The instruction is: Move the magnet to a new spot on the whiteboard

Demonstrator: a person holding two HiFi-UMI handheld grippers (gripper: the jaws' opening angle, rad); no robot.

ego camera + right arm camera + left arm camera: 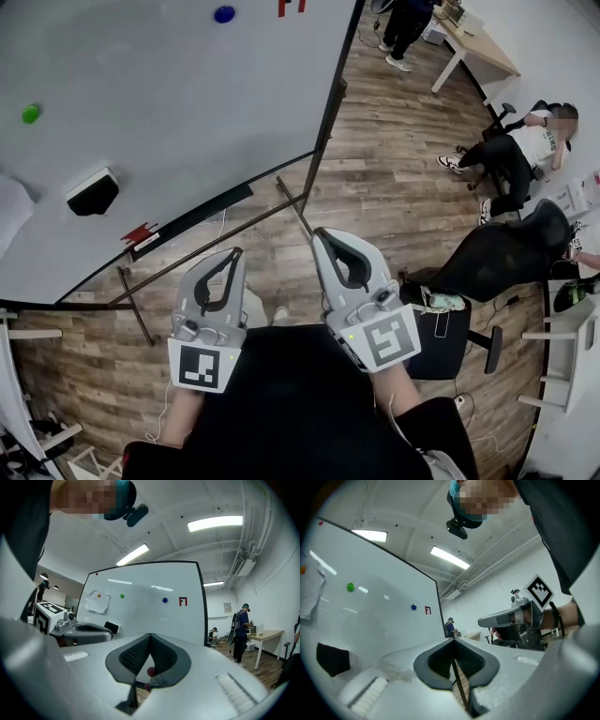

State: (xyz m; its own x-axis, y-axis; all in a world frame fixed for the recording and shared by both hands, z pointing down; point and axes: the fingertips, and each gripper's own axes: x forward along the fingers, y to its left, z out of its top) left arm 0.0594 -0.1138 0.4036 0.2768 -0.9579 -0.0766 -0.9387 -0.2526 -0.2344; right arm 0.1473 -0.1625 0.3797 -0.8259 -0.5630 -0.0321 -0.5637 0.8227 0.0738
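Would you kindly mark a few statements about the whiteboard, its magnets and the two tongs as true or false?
1. The left tongs and the right tongs are both shut. True.
2. The green magnet sits on the whiteboard. True.
3. The left tongs grip the blue magnet. False: it sits on the whiteboard, well apart from both tongs.
4. The black eraser lies on the floor. False: it clings to the whiteboard, below the green magnet in the gripper views.
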